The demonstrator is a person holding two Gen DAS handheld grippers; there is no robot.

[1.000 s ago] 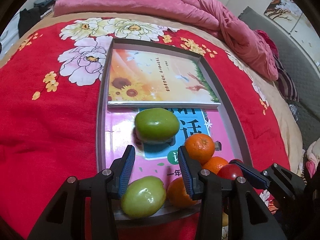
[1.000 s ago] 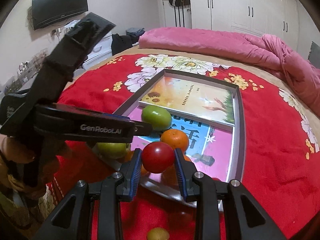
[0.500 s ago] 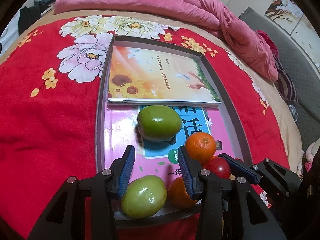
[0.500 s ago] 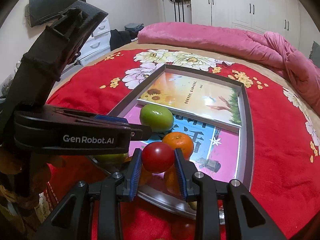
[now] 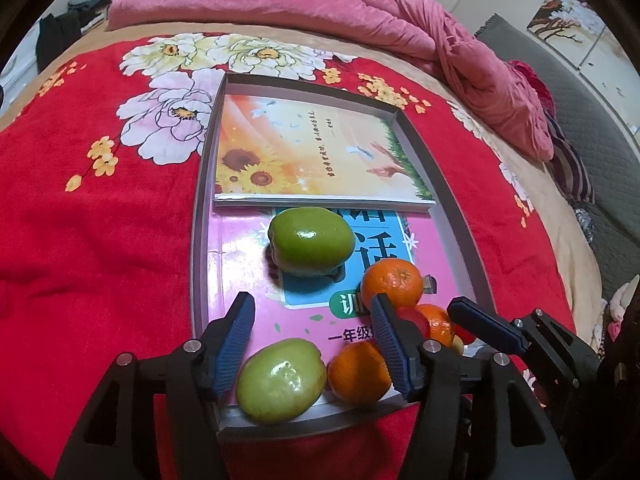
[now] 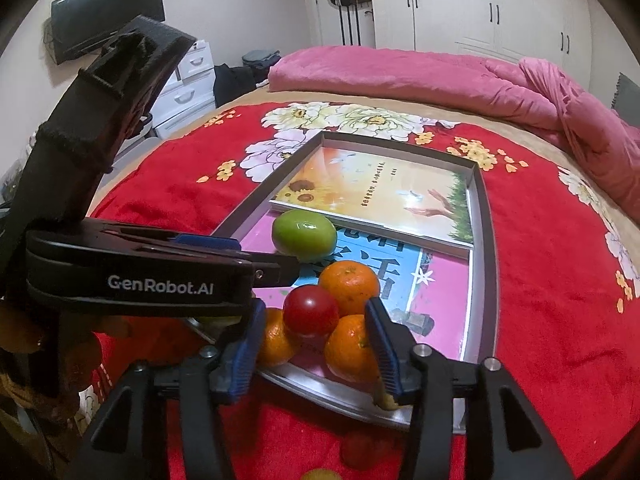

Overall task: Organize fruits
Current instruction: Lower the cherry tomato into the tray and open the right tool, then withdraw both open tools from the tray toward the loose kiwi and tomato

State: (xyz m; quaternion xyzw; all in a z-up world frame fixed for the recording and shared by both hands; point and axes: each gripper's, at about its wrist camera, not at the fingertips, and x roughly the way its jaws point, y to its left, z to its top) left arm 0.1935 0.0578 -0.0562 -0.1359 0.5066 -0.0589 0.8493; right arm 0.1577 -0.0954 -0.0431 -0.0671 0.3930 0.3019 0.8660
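A grey tray [image 5: 199, 216] lies on the red bed cover and holds two books and fruit. A dark green fruit [image 5: 311, 241] sits mid-tray; a paler green fruit [image 5: 280, 380] lies at the near edge. Three oranges [image 6: 349, 287] cluster at the near right corner with a red tomato [image 6: 311, 310] resting on them. My right gripper [image 6: 316, 344] is open, its jaws apart on either side of the tomato and oranges. My left gripper [image 5: 314, 340] is open and empty above the pale green fruit and one orange [image 5: 358, 374].
A sunflower-cover book [image 5: 316, 156] fills the tray's far half, a pink and blue book [image 5: 248, 264] the near half. A pink quilt [image 6: 420, 80] lies along the far bed edge. Small fruits [image 6: 362, 446] lie on the cover below the tray. Drawers [image 6: 192, 84] stand left.
My right gripper has opened and let go of the red tomato, which now rests on the oranges in the tray. The left gripper has stayed nearly still.
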